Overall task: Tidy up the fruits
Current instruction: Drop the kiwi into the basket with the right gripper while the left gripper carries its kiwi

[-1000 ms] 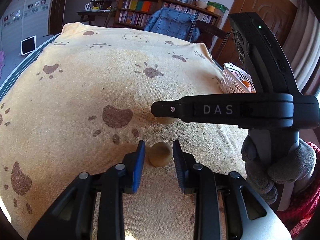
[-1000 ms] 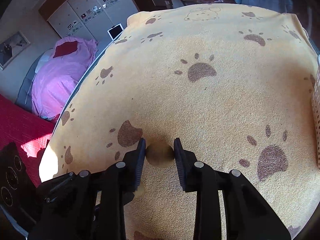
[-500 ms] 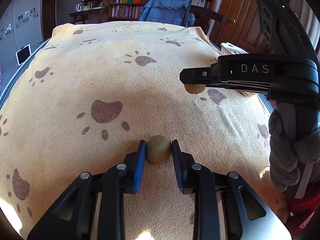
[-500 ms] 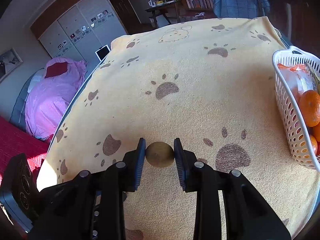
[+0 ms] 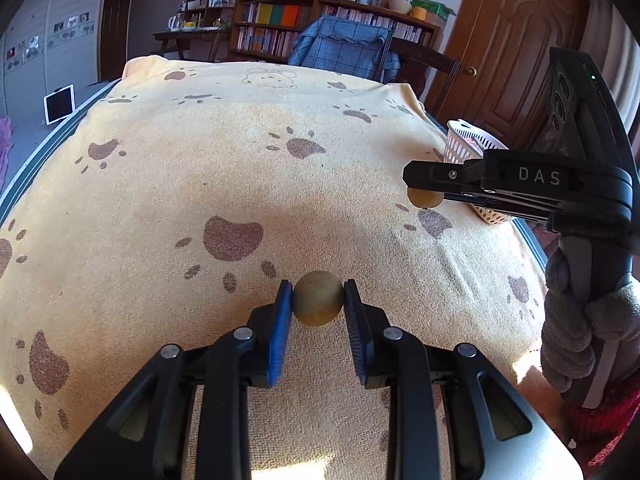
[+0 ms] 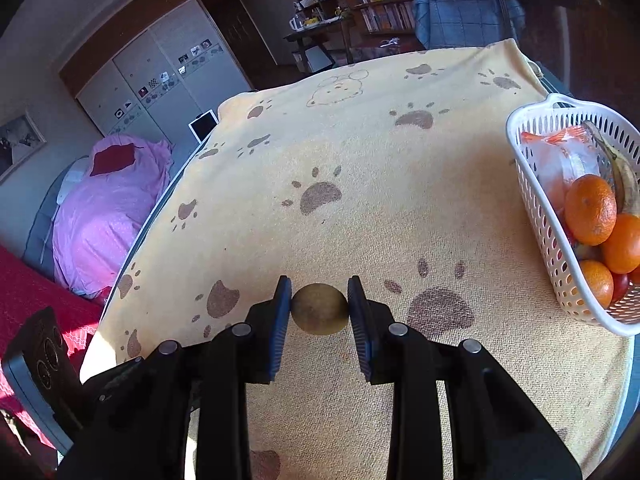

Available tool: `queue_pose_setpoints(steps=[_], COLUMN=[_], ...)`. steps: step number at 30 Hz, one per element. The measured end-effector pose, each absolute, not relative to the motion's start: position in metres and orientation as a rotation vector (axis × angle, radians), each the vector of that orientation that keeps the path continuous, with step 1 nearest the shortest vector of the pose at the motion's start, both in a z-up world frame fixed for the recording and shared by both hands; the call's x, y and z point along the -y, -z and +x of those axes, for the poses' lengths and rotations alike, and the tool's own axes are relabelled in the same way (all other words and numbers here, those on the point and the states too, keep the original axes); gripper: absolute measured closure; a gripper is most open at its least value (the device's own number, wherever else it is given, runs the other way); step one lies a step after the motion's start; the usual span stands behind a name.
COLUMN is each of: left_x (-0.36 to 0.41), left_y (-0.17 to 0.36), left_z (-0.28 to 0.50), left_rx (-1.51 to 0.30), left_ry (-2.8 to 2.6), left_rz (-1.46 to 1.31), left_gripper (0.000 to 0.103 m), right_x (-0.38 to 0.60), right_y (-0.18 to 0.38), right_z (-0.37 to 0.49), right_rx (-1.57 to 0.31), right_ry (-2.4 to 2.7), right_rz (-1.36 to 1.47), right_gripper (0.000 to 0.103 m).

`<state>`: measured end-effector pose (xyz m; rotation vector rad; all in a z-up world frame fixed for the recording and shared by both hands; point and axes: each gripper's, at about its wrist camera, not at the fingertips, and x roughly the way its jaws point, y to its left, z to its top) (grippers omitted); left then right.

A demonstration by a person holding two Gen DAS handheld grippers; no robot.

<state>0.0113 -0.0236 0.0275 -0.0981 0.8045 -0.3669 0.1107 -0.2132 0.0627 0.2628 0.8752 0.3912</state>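
My left gripper [image 5: 318,300] is shut on a round brown kiwi [image 5: 318,298], held just above the yellow paw-print cloth [image 5: 240,168]. My right gripper [image 6: 319,309] is shut on a second brown kiwi [image 6: 319,309] and holds it in the air above the cloth. In the left wrist view the right gripper [image 5: 425,197] shows from the side at the right with its kiwi [image 5: 425,198] under the fingers. A white perforated basket [image 6: 548,220] stands at the right edge of the table and holds oranges [image 6: 590,208], a banana [image 6: 624,176] and a plastic bag [image 6: 560,160].
The table's right edge runs just past the basket [image 5: 470,146]. A blue-covered chair [image 5: 340,52] and bookshelves [image 5: 304,16] stand beyond the far edge. A pink-covered bed [image 6: 108,208] lies off the left side.
My left gripper closed on its kiwi and raised it slightly. My right gripper lifted its kiwi off the cloth and carried it right toward the basket, which came into its view.
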Motion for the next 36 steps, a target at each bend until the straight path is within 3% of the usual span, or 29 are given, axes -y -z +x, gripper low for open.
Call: queue_pose_setpoints(steps=[13,32,34,36], left_x=[0.022,0.034,0.04,0.047], left_y=[-0.029,-0.044,-0.047,-0.051], left_z=[0.011,0.011,0.011,0.01], left_rx=[-0.802,-0.77,-0.762,-0.754], left_ry=[0.342,0.325,0.333,0.344], left_rz=[-0.105,-0.089,-0.079,-0.068], left_gripper=[0.077,0.077,0.077,0.077], right_x=[0.238,0.374,0.382,0.389], right_y=[-0.084,-0.089,-0.087,-0.086], right_z=[0.092,0.073,0.074,0.071], right_rx=[-0.767,-0.669,-0.669,-0.657], right_ry=[-0.323,-0.018,-0.005,0.008], right_rz=[0.251,0.39,0.409,0.431], right_gripper=[0.073,0.073,0.068,0.048])
